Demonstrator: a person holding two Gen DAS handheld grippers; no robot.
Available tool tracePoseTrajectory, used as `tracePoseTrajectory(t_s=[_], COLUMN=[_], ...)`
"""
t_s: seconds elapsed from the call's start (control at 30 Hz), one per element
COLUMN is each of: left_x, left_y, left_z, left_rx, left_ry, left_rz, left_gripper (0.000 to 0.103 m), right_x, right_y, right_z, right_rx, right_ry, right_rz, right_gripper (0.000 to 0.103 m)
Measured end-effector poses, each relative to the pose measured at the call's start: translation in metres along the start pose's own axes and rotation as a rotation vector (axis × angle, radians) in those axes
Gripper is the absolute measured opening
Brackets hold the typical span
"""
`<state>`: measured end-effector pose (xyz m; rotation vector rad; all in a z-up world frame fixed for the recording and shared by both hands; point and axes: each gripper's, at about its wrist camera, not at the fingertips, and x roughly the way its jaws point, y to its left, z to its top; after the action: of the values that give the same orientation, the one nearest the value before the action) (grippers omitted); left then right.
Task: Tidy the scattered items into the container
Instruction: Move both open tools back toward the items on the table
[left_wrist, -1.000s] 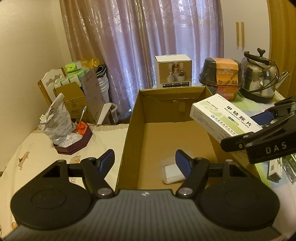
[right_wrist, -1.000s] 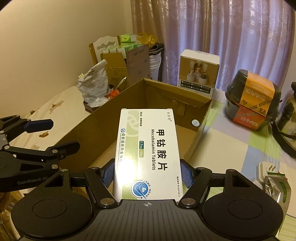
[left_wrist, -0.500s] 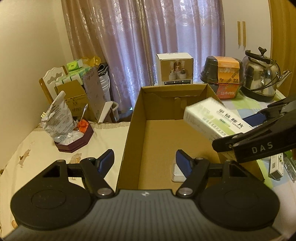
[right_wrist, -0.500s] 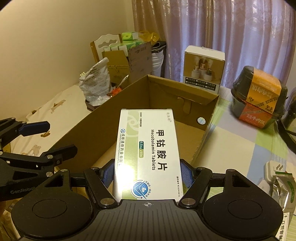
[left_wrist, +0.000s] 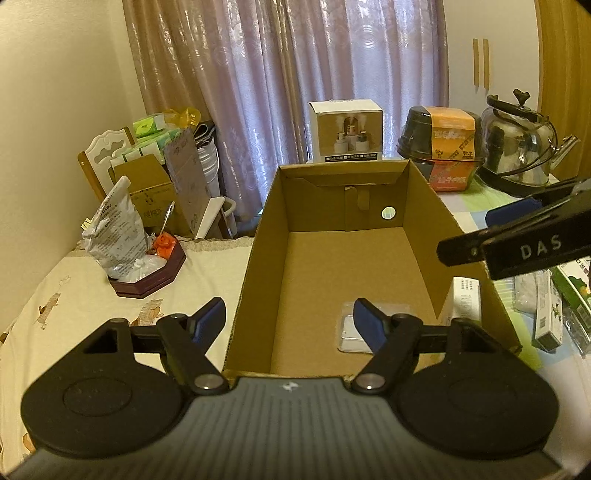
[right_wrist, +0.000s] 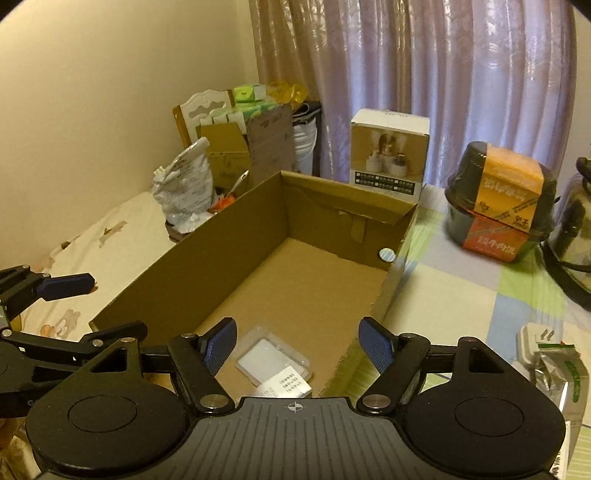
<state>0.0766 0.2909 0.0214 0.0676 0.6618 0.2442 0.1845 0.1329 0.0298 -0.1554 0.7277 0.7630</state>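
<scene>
Right gripper (right_wrist: 297, 347) fingers spread, empty — medicine box (right_wrist: 286, 386), seemingly, below in carton (right_wrist: 229, 229).

Both wrist cameras look close down into the box (left_wrist: 258, 229) (right_wrist: 221, 236), left from its near end, right from its near right corner.

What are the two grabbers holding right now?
Nothing. The left gripper and the right gripper both have open jaws with nothing between them. The white medicine box lies inside the cardboard box.
</scene>
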Motion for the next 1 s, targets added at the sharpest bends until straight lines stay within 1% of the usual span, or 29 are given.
tracePoseTrajectory(t_s=[0.1, 0.33, 0.5, 0.77, 1.0], left_x=[-0.003, -0.016, -0.026, -0.045, -0.060], left_y=[-0.002, -0.009, -0.023, -0.054, -0.093], left_z=[0.000, 0.003, 0.008, 0.018, 0.026], left_rx=[-0.006, -0.017, -0.001, 0.018, 0.039], left_ry=[0.002, -0.011, -0.022, -0.047, -0.068], left_rz=[0.002, -0.003, -0.018, -0.057, -0.106], left_gripper=[0.075, 0.076, 0.076, 0.077, 0.078], right_x=[-0.008, -0.030, -0.053, -0.092, -0.131], right_y=[-0.004, -0.018, -0.029, -0.060, -0.100], right_z=[0.000, -0.008, -0.019, -0.057, -0.095], right_rx=[-0.001, 0.044, 0.059, 0.094, 0.159], right_ry=[-0.010, -0.038, -0.050, -0.037, -0.015], right_rz=[-0.004, -0.020, -0.041, -0.106, -0.189], right_gripper=[0.079, 0.079, 0.079, 0.079, 0.079])
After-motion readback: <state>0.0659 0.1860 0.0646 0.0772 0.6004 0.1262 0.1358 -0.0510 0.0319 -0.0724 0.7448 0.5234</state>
